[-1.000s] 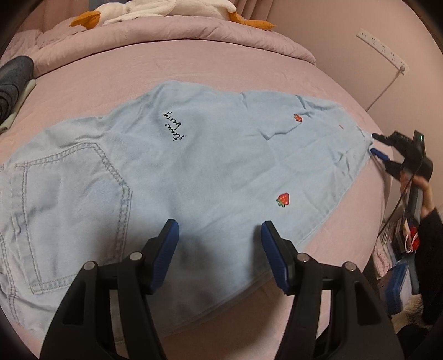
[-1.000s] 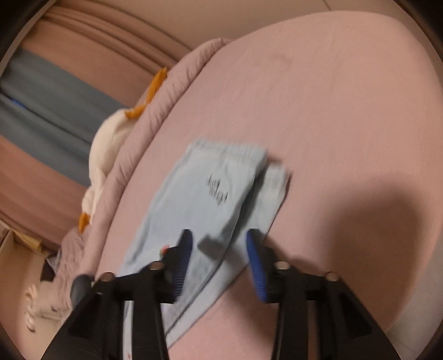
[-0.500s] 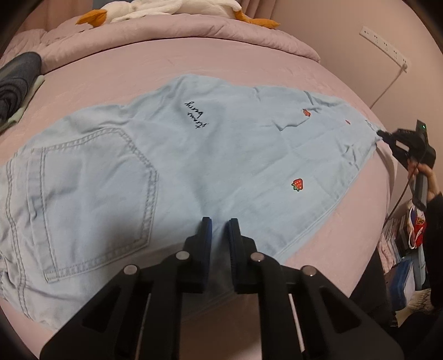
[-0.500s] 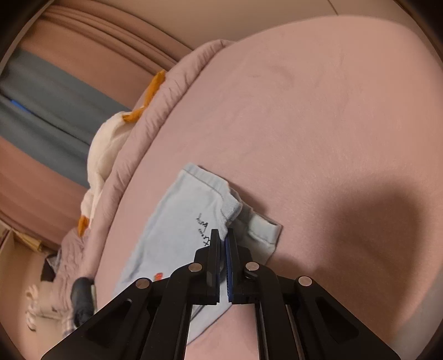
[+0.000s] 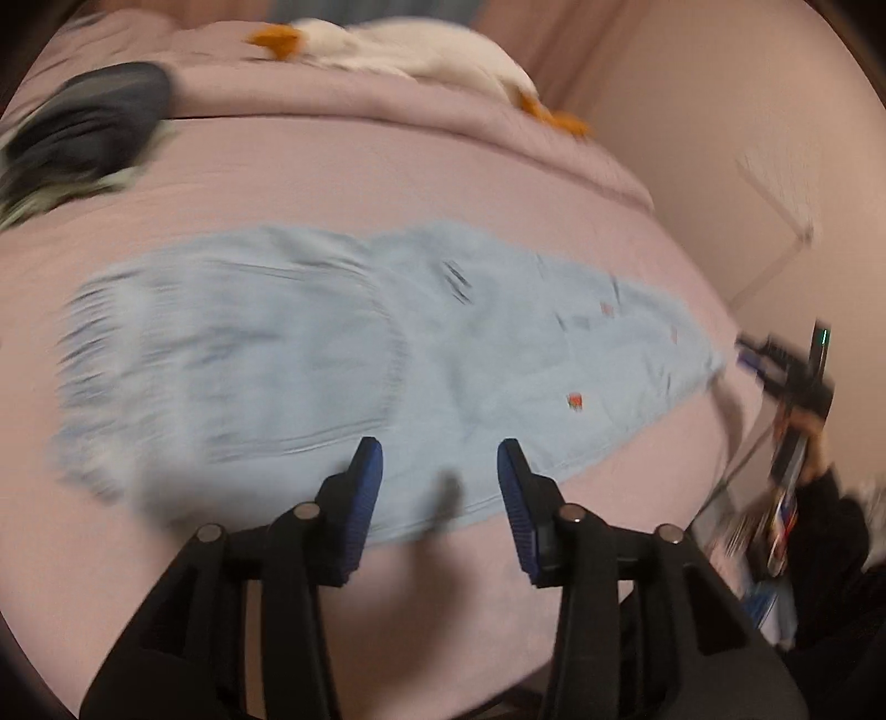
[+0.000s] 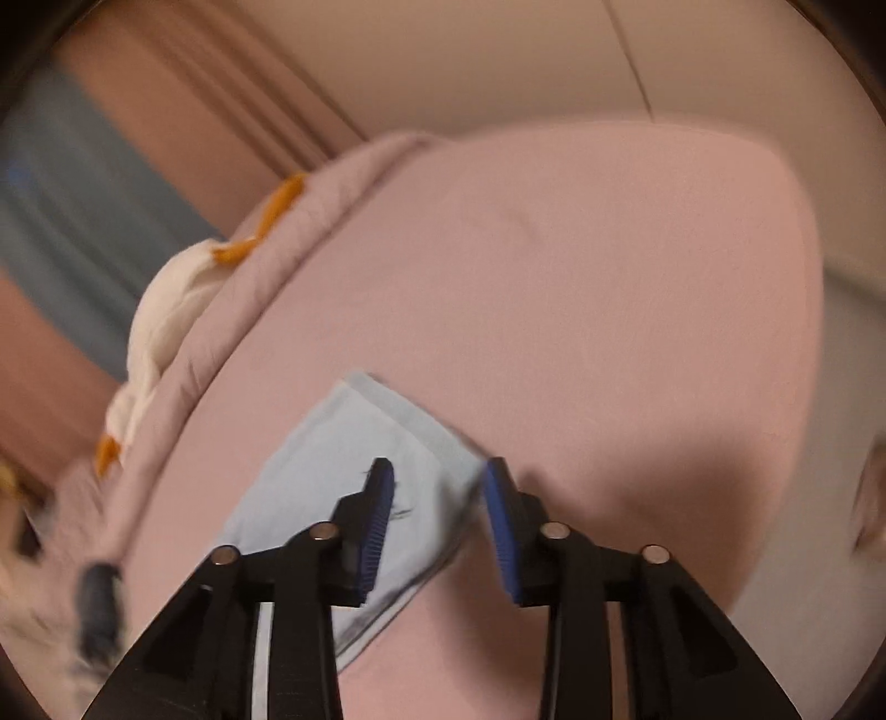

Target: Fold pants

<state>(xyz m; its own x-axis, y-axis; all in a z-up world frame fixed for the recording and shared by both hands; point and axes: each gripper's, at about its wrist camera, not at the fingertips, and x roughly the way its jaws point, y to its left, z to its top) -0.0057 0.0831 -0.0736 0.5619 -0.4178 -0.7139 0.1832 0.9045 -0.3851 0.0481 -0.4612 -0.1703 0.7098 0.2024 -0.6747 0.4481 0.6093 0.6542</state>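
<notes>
The pale-blue pants (image 5: 343, 354) lie flat on the pink bed (image 5: 387, 183), just ahead of and beneath both sets of fingers, as the left gripper (image 5: 440, 487) and right gripper (image 6: 440, 515) open, blue pads apart with nothing clamped between them.

The pants (image 5: 343, 354) are pale blue denim, matt and faintly ribbed with stitched seams (motion blur hides finer weave). They lie on a bed sheet (image 5: 387, 183) of soft matt pink cloth. The left gripper (image 5: 439, 471) and right gripper (image 6: 440, 493) look like matt black plastic, with ridged blue pads (image 6: 501, 526) and small shiny metal pins. A plush toy (image 5: 421, 50) at the bed's far edge looks fleecy.
</notes>
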